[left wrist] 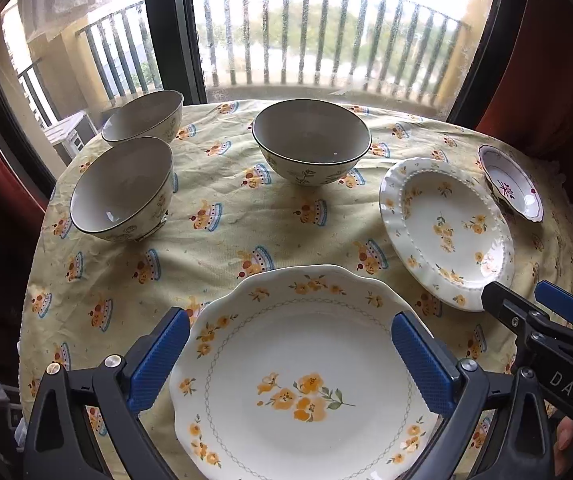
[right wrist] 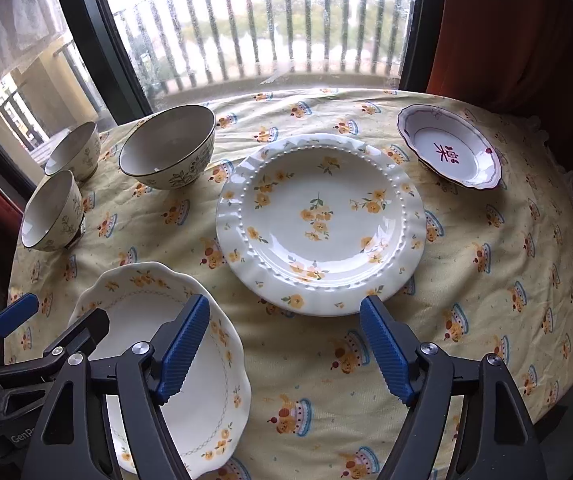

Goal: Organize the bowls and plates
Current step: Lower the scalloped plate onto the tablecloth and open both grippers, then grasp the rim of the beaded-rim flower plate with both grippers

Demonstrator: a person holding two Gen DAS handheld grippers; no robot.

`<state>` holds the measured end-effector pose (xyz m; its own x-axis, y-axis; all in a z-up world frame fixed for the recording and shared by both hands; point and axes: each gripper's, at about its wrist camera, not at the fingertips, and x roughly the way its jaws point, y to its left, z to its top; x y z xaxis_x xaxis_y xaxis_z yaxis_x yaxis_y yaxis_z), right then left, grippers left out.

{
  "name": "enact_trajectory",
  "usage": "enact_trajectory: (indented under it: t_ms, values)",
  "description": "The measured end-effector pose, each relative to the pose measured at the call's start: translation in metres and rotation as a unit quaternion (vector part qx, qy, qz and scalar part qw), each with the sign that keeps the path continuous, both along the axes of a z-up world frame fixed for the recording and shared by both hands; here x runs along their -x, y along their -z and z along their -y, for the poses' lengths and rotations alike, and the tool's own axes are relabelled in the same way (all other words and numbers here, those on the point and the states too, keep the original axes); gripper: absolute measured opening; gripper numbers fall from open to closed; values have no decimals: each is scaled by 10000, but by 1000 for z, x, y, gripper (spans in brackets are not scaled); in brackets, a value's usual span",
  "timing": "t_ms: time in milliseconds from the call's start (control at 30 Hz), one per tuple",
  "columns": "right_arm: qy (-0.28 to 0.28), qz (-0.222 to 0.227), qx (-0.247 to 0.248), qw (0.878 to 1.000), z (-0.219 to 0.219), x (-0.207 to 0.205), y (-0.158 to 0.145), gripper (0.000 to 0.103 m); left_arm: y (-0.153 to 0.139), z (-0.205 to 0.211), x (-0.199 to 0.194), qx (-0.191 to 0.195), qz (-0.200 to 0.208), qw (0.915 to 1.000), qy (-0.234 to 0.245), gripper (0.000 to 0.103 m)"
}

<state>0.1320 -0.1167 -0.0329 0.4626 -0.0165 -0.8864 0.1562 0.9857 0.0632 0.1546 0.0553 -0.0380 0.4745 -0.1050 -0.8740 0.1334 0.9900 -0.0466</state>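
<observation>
Left claw [left wrist: 290, 364] is hanging wide open over the scalloped plate [left wrist: 302, 380] at the desk's near edge, holding nothing. Right claw [right wrist: 286, 352] is also gaping wide and empty, just short of the beaded plate [right wrist: 320, 224] mid-desk. Small purple-trimmed dish [right wrist: 448, 146] is sitting toward the far right edge; big bowl [right wrist: 168, 148] and two small bowls [right wrist: 60, 210] [right wrist: 74, 150] toward the far left.

Risks — glazed rims slipping from the pads, tablecloth [right wrist: 326, 392] dragging, claws colliding. Scalloped plate's near rim is getting cut off behind the claw arms.
</observation>
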Motion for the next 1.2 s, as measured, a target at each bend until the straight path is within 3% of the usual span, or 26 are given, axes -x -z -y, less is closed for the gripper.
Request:
enact_trajectory:
  t_ms: [567, 800, 1200]
  values:
    - [-34, 241, -8, 9997, 101, -54, -7, 82, -8, 98, -44, -143, 231, 9991, -332, 99]
    - [-187, 274, 37, 9994, 133, -83, 3, 82, 9, 131, -67, -269, 166, 9978, -575, 97]
    - [-329, -81, -144, 9993, 150, -116, 50, 80, 54, 155, -95, -691, -132, 9948, -733, 87]
